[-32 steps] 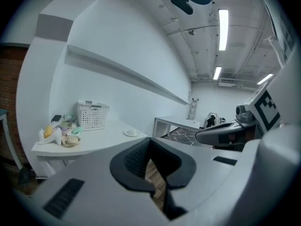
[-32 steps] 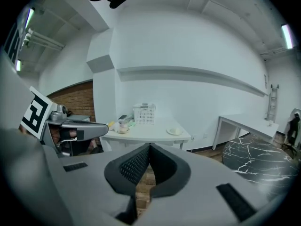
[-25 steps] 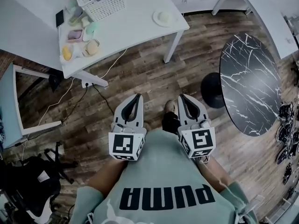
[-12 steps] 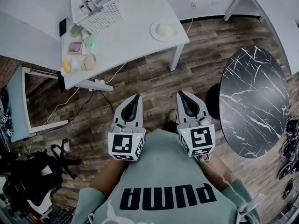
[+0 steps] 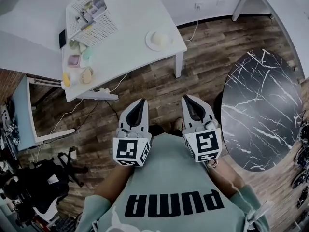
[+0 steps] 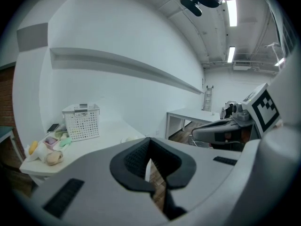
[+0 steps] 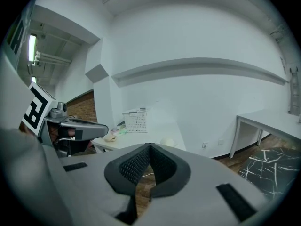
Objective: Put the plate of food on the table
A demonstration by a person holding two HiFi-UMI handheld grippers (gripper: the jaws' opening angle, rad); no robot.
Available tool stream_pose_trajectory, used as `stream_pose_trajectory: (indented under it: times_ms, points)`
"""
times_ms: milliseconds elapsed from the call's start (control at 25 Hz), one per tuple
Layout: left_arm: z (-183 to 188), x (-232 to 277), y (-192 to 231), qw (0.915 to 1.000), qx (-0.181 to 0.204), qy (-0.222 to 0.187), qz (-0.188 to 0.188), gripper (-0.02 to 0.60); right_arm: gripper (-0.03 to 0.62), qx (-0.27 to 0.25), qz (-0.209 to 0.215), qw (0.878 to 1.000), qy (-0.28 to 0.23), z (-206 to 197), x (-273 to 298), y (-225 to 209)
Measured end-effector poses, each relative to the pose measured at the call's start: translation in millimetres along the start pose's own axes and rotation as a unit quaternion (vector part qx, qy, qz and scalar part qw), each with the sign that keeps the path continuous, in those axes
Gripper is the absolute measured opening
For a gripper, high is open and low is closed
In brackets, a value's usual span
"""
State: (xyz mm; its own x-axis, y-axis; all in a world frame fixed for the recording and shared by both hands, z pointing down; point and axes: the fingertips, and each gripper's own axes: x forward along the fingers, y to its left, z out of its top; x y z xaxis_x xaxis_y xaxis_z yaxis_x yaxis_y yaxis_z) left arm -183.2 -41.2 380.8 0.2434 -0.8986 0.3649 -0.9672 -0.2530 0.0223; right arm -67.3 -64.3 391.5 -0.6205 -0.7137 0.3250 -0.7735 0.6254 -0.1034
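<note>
Plate of food [image 5: 158,39] lies on white table [image 5: 126,38], well beyond left gripper [image 5: 141,101] and right gripper [image 5: 187,99], both closed

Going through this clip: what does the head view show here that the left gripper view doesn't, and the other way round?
Head view only: the black marbled round table and the person's shirt. Left gripper view only: the long wall shelf, ceiling lights and a ladder. Both: the white table, the white basket on it, and the left gripper and right gripper, both shut and empty.
</note>
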Motion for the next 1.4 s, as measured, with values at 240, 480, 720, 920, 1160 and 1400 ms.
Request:
stream_pose_trajectory:
  times_ms: [240,480,720,920,1160,1400]
  points:
    - [8,24,-2,1.0,-0.002,0.0,-0.009,0.0,0.008,0.003,-0.006,1.0,0.011,0,8,-15]
    - [19,61,1,0.9995,0.0,-0.001,-0.032,0.0,0.008,0.006,-0.02,1.0,0.021,2,29,-35]
    - [31,107,28,0.999,-0.009,0.001,-0.044,0.0,0.008,0.01,-0.03,0.999,0.028,11,63,-51]
    - [33,150,58,0.9982,-0.02,0.017,-0.053,0.0,0.008,0.02,-0.043,0.997,0.052,13,104,-70]
    - [38,197,87,0.996,-0.032,0.039,-0.074,0.0,0.008,0.03,-0.053,0.995,0.081,20,153,-89]
    - [21,242,133,0.989,-0.093,0.082,-0.081,0.0,0.008,0.049,-0.071,0.991,0.102,28,201,-111]
